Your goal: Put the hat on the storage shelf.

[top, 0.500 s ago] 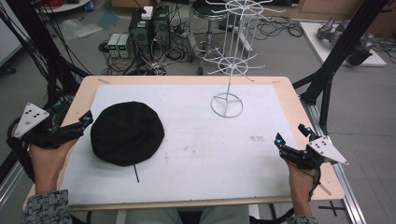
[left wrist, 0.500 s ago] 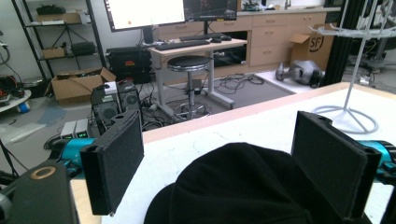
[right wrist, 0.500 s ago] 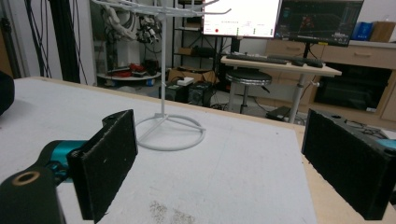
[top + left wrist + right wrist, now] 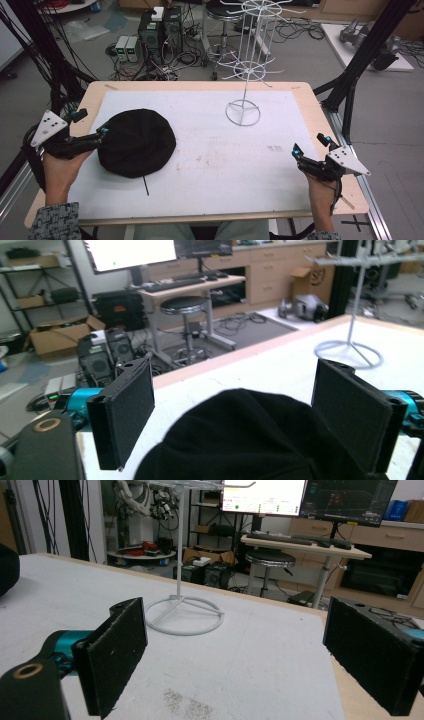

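My left gripper (image 4: 90, 130) has moved a tiny bit up and toward the black hat (image 4: 136, 142), at the left of the high view. One jaw tip now sits right at the hat's edge. My right gripper (image 4: 311, 144), at the lower right, has moved up a little too. Both pairs of jaws stay wide apart.

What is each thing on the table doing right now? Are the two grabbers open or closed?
Black hat: lying flat on the white mat, not held.
White wire rack: standing upright, its hooks bare.
Left gripper: open, jaws either side of the hat's edge.
Right gripper: open, holding nothing, over the mat's right edge.
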The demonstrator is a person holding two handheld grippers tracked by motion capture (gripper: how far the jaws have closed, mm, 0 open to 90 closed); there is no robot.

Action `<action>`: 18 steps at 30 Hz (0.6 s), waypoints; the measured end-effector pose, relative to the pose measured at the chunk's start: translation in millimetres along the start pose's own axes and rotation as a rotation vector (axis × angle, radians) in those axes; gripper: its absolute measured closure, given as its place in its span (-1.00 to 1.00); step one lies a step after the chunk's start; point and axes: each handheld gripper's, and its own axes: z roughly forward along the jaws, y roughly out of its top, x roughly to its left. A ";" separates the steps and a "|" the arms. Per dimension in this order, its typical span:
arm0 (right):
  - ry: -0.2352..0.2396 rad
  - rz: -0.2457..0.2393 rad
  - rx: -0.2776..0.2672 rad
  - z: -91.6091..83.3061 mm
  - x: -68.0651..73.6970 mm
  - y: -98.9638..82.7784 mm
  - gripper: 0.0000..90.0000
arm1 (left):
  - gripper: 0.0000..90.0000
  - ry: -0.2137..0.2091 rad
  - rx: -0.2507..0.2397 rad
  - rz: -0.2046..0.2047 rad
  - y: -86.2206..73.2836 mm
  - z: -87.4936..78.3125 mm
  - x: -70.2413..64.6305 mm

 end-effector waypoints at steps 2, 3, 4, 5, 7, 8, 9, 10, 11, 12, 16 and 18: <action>0.003 0.007 0.004 -0.1 0.3 -0.2 -0.79 | -0.59 -0.016 0.018 0.033 -3.5 4.9 -3.2; 0.001 0.006 0.005 0.1 0.4 -0.2 -0.79 | -0.57 -0.025 0.028 0.053 -6.2 8.5 -5.6; 0.003 0.006 0.005 0.5 0.6 -0.4 -0.79 | -0.56 -0.036 0.032 0.061 -7.9 10.7 -6.7; 0.004 0.004 0.007 0.7 0.7 -0.4 -0.79 | -0.56 -0.050 0.039 0.066 -10.6 13.9 -8.1; 0.003 -0.010 0.013 1.5 1.3 -0.5 -0.79 | -0.56 -0.081 0.075 0.089 -17.0 21.7 -12.1; 0.006 -0.012 0.016 1.7 1.7 -0.6 -0.79 | -0.56 -0.095 0.098 0.103 -19.8 25.2 -14.1; 0.005 -0.012 0.017 2.0 2.0 -0.5 -0.79 | -0.55 -0.110 0.116 0.109 -21.9 27.9 -15.7; 0.006 -0.013 0.021 2.0 2.1 -0.6 -0.79 | -0.55 -0.133 0.143 0.123 -25.6 31.9 -18.1; 0.007 -0.011 0.021 2.0 2.2 -0.6 -0.79 | -0.55 -0.137 0.156 0.130 -27.8 34.2 -19.6; 0.007 -0.011 0.021 1.9 2.0 -0.6 -0.79 | -0.54 -0.144 0.181 0.144 -31.0 37.6 -21.5; 0.008 -0.006 0.018 2.1 1.5 -0.7 -0.79 | -0.53 -0.135 0.248 0.205 -38.3 46.3 -27.6; 0.011 -0.007 0.020 2.0 1.8 -0.7 -0.79 | -0.53 -0.119 0.284 0.252 -41.7 51.2 -32.1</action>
